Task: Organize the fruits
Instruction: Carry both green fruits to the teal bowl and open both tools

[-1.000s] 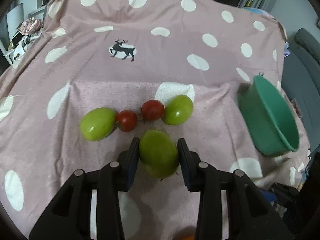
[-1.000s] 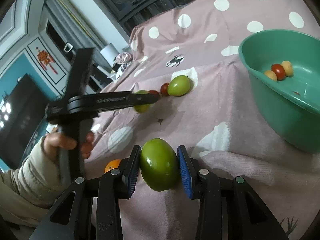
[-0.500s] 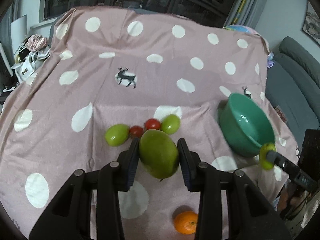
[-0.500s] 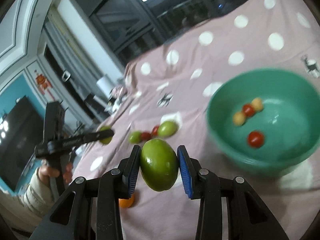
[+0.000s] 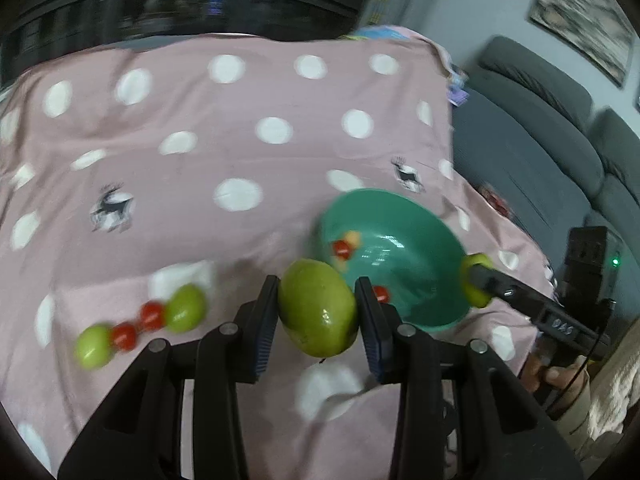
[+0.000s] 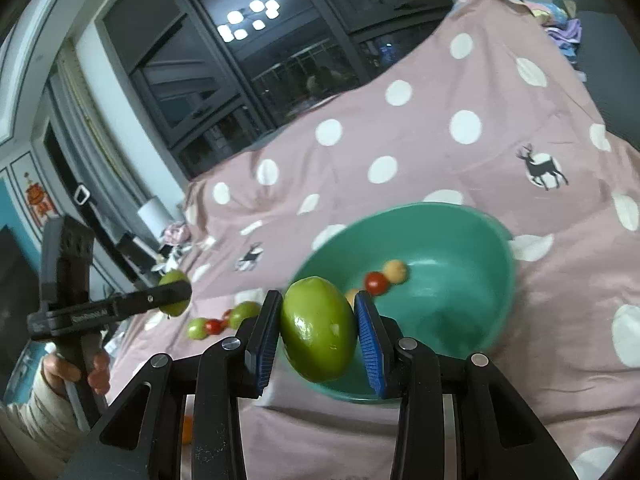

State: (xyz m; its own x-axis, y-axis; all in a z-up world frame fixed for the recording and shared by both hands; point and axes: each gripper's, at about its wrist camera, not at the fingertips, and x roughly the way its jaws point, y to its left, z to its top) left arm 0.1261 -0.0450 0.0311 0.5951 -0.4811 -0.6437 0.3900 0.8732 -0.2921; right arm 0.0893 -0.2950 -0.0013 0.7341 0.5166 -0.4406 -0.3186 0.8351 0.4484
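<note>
My left gripper (image 5: 317,312) is shut on a large green fruit (image 5: 318,307) and holds it in the air, left of the green bowl (image 5: 416,256). My right gripper (image 6: 317,330) is shut on another large green fruit (image 6: 317,328), held over the near rim of the bowl (image 6: 472,280). The bowl holds a few small red and orange fruits (image 6: 376,283). Two green fruits and two red tomatoes (image 5: 152,316) lie in a row on the pink dotted cloth (image 5: 240,152).
An orange (image 6: 187,429) lies on the cloth near the front, partly hidden by my right gripper. A grey sofa (image 5: 540,152) stands to the right of the table. Dark windows lie beyond the far edge.
Both grippers have risen and moved toward the bowl with their green fruits. The bowl now lies just behind each held fruit.
</note>
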